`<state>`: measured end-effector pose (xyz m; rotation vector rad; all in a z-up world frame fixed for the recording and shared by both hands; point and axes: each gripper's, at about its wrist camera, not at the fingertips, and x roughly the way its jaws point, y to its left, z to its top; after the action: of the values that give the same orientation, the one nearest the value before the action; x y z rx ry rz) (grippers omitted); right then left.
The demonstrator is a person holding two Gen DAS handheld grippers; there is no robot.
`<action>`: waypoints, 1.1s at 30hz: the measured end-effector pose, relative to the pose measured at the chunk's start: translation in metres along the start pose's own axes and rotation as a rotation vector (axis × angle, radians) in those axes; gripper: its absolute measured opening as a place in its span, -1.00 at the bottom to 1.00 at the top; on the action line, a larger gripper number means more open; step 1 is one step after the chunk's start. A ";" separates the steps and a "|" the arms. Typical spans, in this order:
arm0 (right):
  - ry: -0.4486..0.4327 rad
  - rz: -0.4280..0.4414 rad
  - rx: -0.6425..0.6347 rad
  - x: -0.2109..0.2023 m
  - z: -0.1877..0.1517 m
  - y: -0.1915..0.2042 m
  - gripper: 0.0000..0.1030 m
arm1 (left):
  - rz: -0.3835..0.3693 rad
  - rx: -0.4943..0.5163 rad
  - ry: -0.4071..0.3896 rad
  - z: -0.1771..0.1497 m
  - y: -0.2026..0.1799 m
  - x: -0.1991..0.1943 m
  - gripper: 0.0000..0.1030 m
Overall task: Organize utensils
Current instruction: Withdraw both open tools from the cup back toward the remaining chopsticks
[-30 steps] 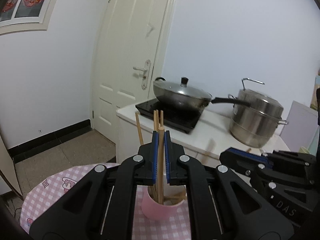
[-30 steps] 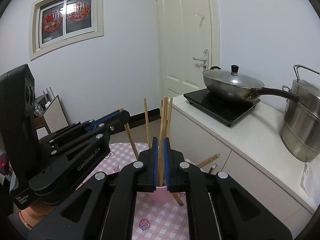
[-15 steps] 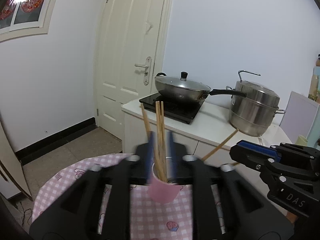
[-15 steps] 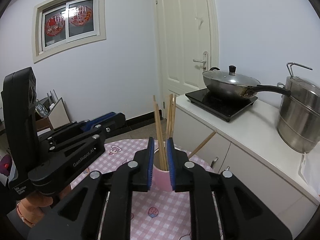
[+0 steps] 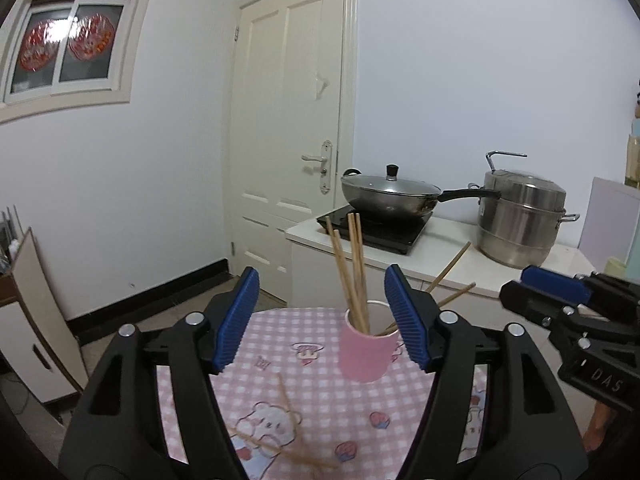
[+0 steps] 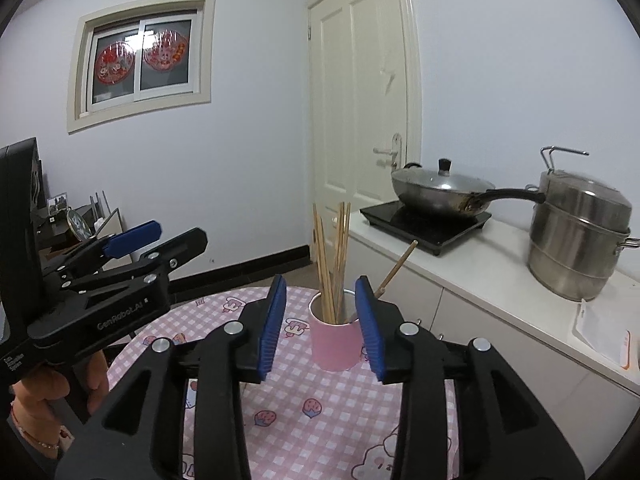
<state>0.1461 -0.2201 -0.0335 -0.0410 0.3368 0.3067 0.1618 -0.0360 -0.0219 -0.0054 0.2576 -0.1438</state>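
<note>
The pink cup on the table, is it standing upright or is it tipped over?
Upright. The pink cup stands on its base on the checked tablecloth, its open mouth up, with the chopsticks sticking up out of it.

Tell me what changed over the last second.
Both grippers let go of the chopsticks they were pinching: the left gripper and right gripper have just been opening and drew back from the pink cup, nothing between their jaws. The chopsticks stayed in the cup; wok and steamer pot unchanged.

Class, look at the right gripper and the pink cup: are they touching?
Apart. In the right wrist view the right gripper has its jaws open, just opened, and the pink cup stands farther back on the checked cloth; nothing is between them.
</note>
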 end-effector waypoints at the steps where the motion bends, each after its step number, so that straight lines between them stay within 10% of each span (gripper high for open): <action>1: -0.011 -0.005 -0.001 -0.004 -0.001 0.002 -0.18 | 0.006 0.006 -0.007 -0.001 0.001 -0.006 0.32; 13: -0.107 -0.074 -0.016 -0.025 -0.027 0.020 0.39 | 0.050 0.005 -0.071 -0.030 0.021 -0.053 0.69; 33: 0.125 -0.009 0.019 0.041 -0.097 0.053 0.58 | 0.128 0.032 0.117 -0.117 0.077 -0.026 0.74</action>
<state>0.1356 -0.1665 -0.1382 -0.0435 0.4636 0.2927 0.1183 0.0449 -0.1304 0.0514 0.3716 -0.0212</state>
